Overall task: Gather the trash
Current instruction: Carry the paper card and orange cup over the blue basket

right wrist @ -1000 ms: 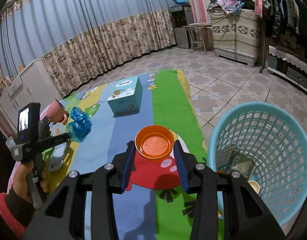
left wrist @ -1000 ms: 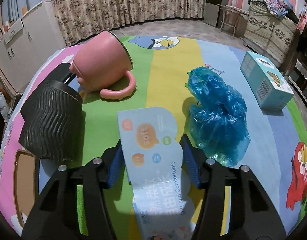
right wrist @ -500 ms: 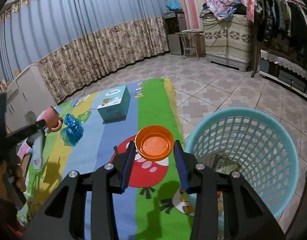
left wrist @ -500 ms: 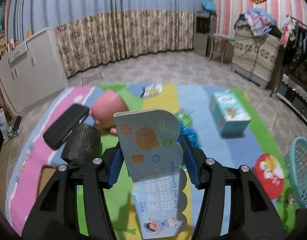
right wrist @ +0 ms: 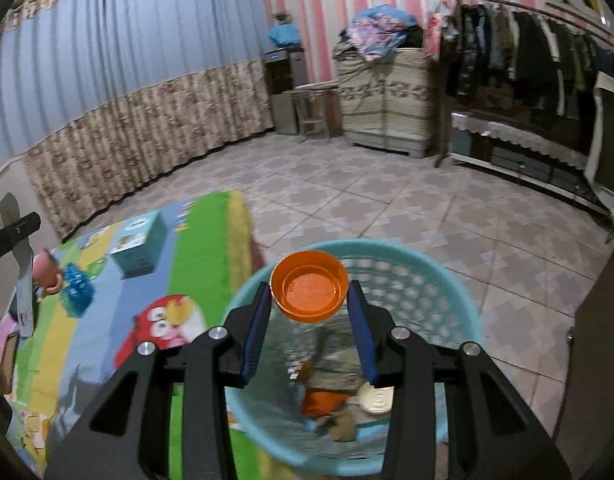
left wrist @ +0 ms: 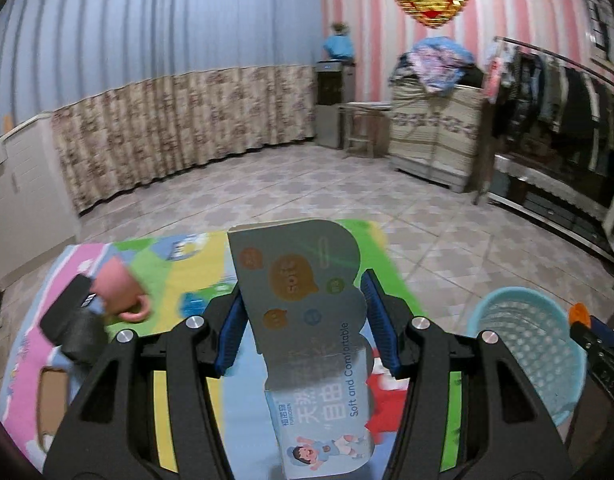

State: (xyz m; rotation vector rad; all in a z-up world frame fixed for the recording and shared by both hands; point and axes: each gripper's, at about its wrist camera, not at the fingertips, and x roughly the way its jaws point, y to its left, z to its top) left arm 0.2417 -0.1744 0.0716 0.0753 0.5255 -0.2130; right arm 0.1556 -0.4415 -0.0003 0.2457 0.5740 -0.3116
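Note:
My left gripper (left wrist: 303, 312) is shut on a flattened light-blue tissue carton (left wrist: 307, 316) and holds it up above the play mat (left wrist: 179, 276). My right gripper (right wrist: 309, 312) is shut on an orange plastic lid (right wrist: 309, 292) and holds it over the light-blue trash basket (right wrist: 447, 280). The basket also shows in the left wrist view (left wrist: 523, 340), at the right beside the mat. Several pieces of trash lie in the basket's bottom (right wrist: 347, 396). A crumpled blue plastic bag (right wrist: 78, 282) lies on the mat.
On the mat sit a pink mug (left wrist: 115, 284), a black ribbed cup (left wrist: 81, 342), a black case (left wrist: 67, 300) and a teal box (right wrist: 141, 242). Tiled floor (right wrist: 387, 208) surrounds the mat. Curtains, a cabinet and a clothes rack stand at the back.
The left gripper has lifted the carton off the mat and swung right towards the basket. The right gripper has carried the orange lid from above the mat to over the basket.

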